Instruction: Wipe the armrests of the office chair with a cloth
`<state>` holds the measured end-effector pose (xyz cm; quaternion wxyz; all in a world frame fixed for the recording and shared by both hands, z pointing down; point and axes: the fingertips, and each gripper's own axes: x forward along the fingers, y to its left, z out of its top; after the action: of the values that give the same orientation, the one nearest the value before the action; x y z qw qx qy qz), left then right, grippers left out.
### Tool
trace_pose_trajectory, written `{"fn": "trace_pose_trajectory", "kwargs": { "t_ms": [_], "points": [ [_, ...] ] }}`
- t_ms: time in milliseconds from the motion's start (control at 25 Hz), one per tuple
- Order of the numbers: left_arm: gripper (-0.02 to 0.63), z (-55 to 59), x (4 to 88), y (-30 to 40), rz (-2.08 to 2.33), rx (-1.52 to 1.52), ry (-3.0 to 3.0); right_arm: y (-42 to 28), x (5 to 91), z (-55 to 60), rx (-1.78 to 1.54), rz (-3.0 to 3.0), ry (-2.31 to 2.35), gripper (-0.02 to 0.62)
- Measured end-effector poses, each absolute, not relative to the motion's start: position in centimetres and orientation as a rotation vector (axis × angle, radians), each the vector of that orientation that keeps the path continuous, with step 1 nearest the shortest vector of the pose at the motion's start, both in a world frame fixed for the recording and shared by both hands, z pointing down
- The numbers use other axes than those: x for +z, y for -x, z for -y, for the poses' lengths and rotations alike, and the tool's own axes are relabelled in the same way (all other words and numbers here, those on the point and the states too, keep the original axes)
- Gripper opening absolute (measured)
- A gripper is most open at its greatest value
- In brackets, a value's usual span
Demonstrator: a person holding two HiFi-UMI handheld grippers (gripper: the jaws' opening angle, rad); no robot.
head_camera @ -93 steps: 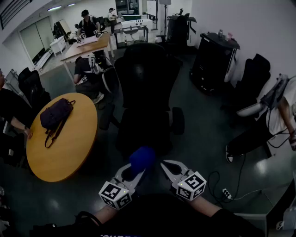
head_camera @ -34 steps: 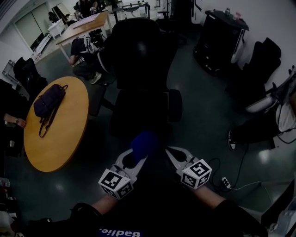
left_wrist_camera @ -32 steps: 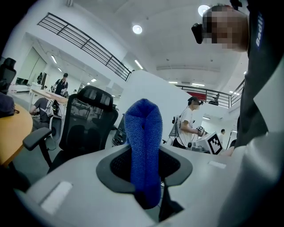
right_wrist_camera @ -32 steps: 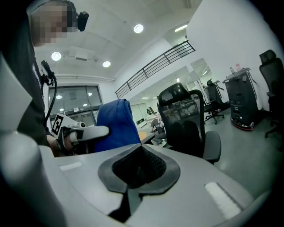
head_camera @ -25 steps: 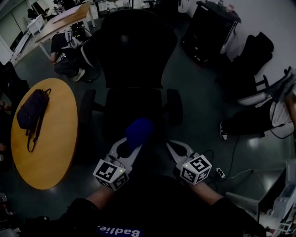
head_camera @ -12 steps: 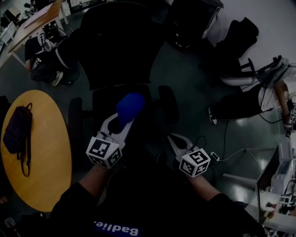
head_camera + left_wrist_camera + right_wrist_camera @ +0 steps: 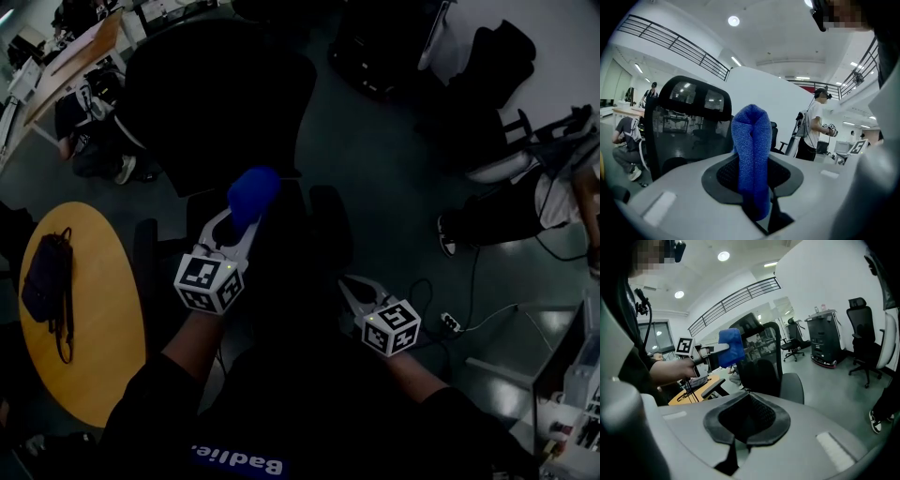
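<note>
The left tongs [image 7: 236, 228] are clamped on a thick blue cloth [image 7: 253, 193]. In the left gripper view the fold of cloth [image 7: 751, 150] stands upright between the dark ribbed pads, filling the gap. It rises well above the pads as a rounded, nubby, towel-like roll.

The right tongs [image 7: 351, 290] sit lower, right of centre in the head view. Their dark textured pads are pressed together in the right gripper view, with nothing between them [image 7: 747, 417].

The black office chair [image 7: 217, 98] fills the upper middle of the head view, its broad backrest dark. In the left gripper view the backrest is see-through mesh in a glossy frame [image 7: 689, 123]. The cloth hangs over the seat, between the left armrest [image 7: 145, 255] and the right armrest [image 7: 330, 223], and appears to touch neither. Both armrests are long, padded and rounded.

At the lower left of the head view, a round orange wooden tabletop [image 7: 98, 333] carries a dark soft bag [image 7: 45, 281], its strap trailing beside it. What the bag holds cannot be seen.
</note>
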<state>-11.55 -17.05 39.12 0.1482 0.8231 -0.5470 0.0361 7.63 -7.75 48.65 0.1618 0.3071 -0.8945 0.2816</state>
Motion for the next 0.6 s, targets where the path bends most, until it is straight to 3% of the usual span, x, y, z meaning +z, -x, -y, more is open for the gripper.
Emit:
{"fn": "trace_pose_trajectory", "kwargs": {
  "t_ms": [600],
  "points": [
    [0.132, 26.2, 47.8, 5.6, 1.579, 0.451, -2.246, -11.2, 55.7, 11.2, 0.947, 2.517, -0.633, 0.005]
  ]
}}
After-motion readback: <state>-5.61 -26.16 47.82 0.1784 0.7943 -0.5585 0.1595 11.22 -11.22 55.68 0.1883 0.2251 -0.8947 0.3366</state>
